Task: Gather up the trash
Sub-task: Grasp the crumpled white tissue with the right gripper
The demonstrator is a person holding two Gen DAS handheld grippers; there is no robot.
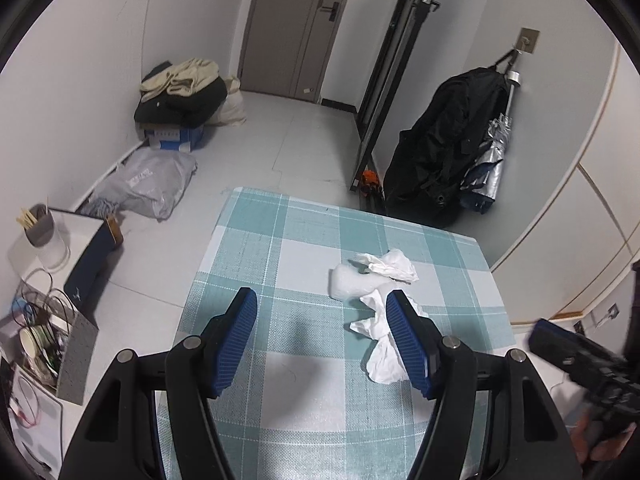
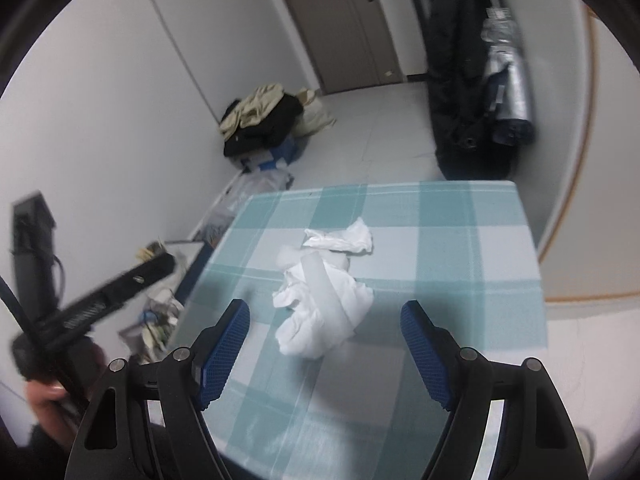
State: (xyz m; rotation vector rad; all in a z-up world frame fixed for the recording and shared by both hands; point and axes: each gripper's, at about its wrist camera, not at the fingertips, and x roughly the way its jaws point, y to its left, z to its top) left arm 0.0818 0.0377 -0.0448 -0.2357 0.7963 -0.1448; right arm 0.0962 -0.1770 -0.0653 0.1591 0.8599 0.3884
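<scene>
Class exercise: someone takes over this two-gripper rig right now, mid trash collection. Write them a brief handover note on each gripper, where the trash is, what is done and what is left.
Left gripper: open, empty, above the checked table, just left of the tissues.
Right gripper: open, empty, lined up on the pile.
Trash: crumpled white tissues and a clear plastic wrapper lie together mid-table.
Done: nothing picked up yet.
Left: grasp all the pieces and dispose of them; no bin is in view.
</scene>
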